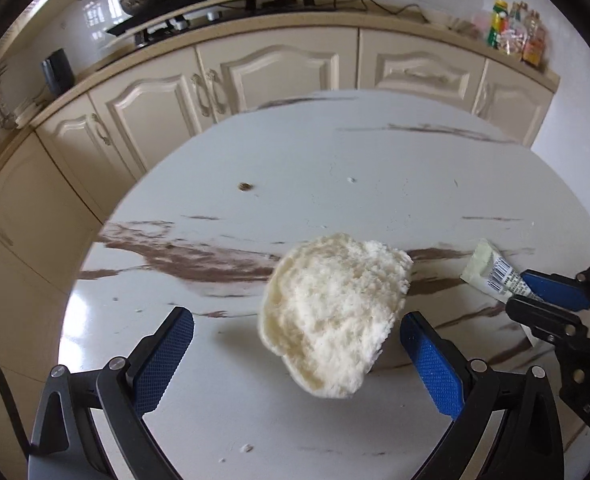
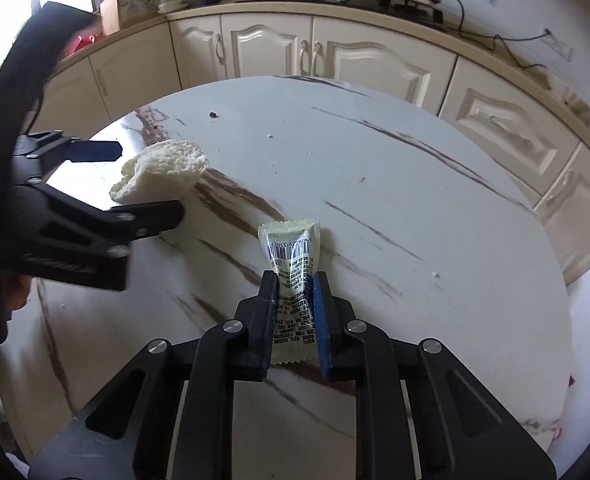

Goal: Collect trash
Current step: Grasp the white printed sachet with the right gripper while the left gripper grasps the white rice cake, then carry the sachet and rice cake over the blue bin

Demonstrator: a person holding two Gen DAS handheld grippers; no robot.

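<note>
Right gripper (image 2: 295,312) pinches the pale crinkly barcoded sachet (image 2: 291,256) low, so it could slip. Left gripper (image 1: 295,356), fingers spread, might crush the white crumbly bread piece (image 1: 331,316).

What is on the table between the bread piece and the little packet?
Nothing. In the right wrist view, only bare marble table with brown streaks lies between the bread piece and the packet.

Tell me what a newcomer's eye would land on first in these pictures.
First, the fluffy white bread piece on the round marble table, sitting between the wide-open left tongs. Next, the pale sachet with a barcode, pinched in the right tongs nearer the table's middle.
</note>
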